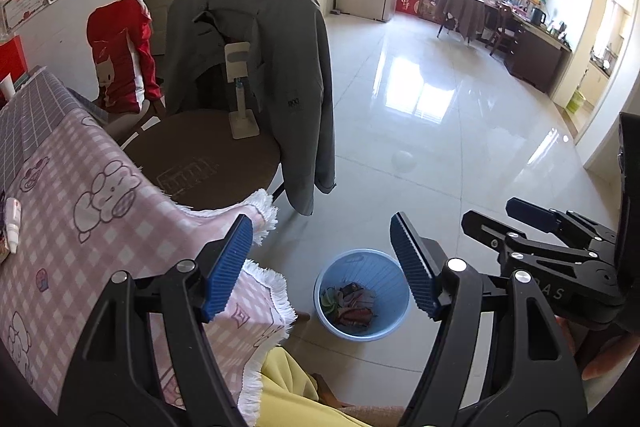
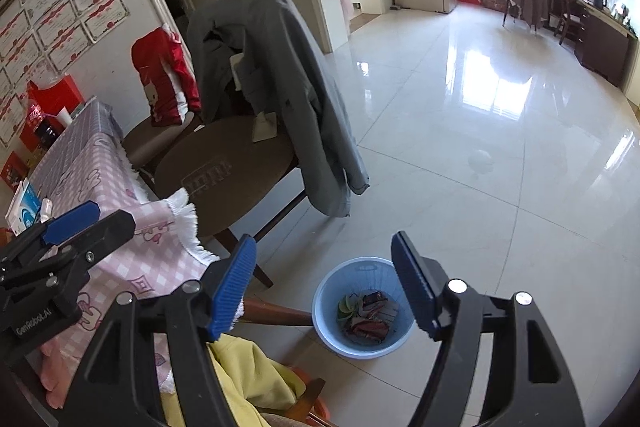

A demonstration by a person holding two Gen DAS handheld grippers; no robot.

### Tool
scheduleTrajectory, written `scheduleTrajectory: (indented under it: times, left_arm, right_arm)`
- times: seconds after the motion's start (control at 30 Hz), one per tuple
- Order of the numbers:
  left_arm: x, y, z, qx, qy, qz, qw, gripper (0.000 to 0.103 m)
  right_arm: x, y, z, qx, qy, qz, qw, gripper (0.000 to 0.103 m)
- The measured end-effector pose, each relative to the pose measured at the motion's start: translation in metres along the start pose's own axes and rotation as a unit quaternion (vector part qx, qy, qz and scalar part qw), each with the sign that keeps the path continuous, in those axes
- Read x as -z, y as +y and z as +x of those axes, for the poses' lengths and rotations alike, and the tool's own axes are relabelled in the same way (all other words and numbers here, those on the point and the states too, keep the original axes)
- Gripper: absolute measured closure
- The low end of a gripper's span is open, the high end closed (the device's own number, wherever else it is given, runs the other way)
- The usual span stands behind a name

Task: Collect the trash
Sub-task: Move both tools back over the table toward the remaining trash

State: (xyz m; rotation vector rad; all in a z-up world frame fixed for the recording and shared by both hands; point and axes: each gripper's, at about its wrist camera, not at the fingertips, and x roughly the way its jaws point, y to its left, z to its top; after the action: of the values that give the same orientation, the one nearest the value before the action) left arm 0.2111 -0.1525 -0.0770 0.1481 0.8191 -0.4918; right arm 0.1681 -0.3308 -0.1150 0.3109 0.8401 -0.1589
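the table (image 1: 80,163) under its pink checked cloth is cut off at the left. one chair (image 2: 224,167) carries a grey jacket (image 1: 280,67). one blue bin (image 2: 362,307) stands on the floor past the table corner; the wrappers (image 2: 368,319) in it are too jumbled to count. left gripper (image 1: 322,263) and right gripper (image 2: 324,279) both gape wide, holding nothing.
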Motion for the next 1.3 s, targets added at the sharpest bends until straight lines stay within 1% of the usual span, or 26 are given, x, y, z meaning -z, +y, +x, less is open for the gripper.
scheduleTrajectory:
  times: [0.2,0.37,0.5,0.53,0.67,0.77,0.9,1.0,1.13,1.23,1.3]
  left_arm:
    - [0.004,0.021,-0.021,-0.009,-0.018,-0.024,0.9995,0.032]
    - [0.010,0.048,-0.042,-0.036,-0.032,-0.052,0.9975,0.032]
    - [0.021,0.079,-0.066,-0.060,-0.045,-0.086,0.9935,0.032]
    - [0.023,0.087,-0.071,-0.068,-0.048,-0.093,0.9922,0.032]
    - [0.037,0.120,-0.096,-0.101,-0.058,-0.125,0.9853,0.032]
    - [0.051,0.150,-0.114,-0.127,-0.064,-0.155,0.9776,0.032]
    - [0.076,0.193,-0.137,-0.157,-0.063,-0.204,0.9642,0.030]
    - [0.094,0.219,-0.148,-0.174,-0.065,-0.231,0.9551,0.030]
    - [0.105,0.248,-0.159,-0.182,-0.066,-0.261,0.9458,0.030]
    - [0.108,0.263,-0.171,-0.184,-0.071,-0.269,0.9427,0.030]
    - [0.112,0.273,-0.180,-0.190,-0.076,-0.269,0.9411,0.030]
  right_arm:
    - [-0.004,0.030,-0.009,-0.024,-0.011,-0.030,0.999,0.034]
    - [-0.010,0.073,-0.013,-0.058,-0.017,-0.067,0.996,0.034]
    - [-0.013,0.109,-0.012,-0.089,-0.013,-0.094,0.992,0.034]
    - [-0.014,0.123,-0.012,-0.098,-0.014,-0.106,0.989,0.034]
    - [-0.012,0.167,-0.013,-0.125,-0.012,-0.144,0.982,0.033]
    - [-0.010,0.205,-0.009,-0.151,0.000,-0.174,0.973,0.032]
    - [-0.003,0.251,-0.005,-0.171,0.011,-0.207,0.963,0.031]
    - [0.001,0.283,0.000,-0.187,0.023,-0.225,0.956,0.031]
    - [-0.001,0.329,0.008,-0.177,0.031,-0.254,0.950,0.031]
    - [-0.008,0.352,0.015,-0.175,0.028,-0.261,0.949,0.030]
    - [-0.012,0.371,0.024,-0.174,0.039,-0.264,0.948,0.030]
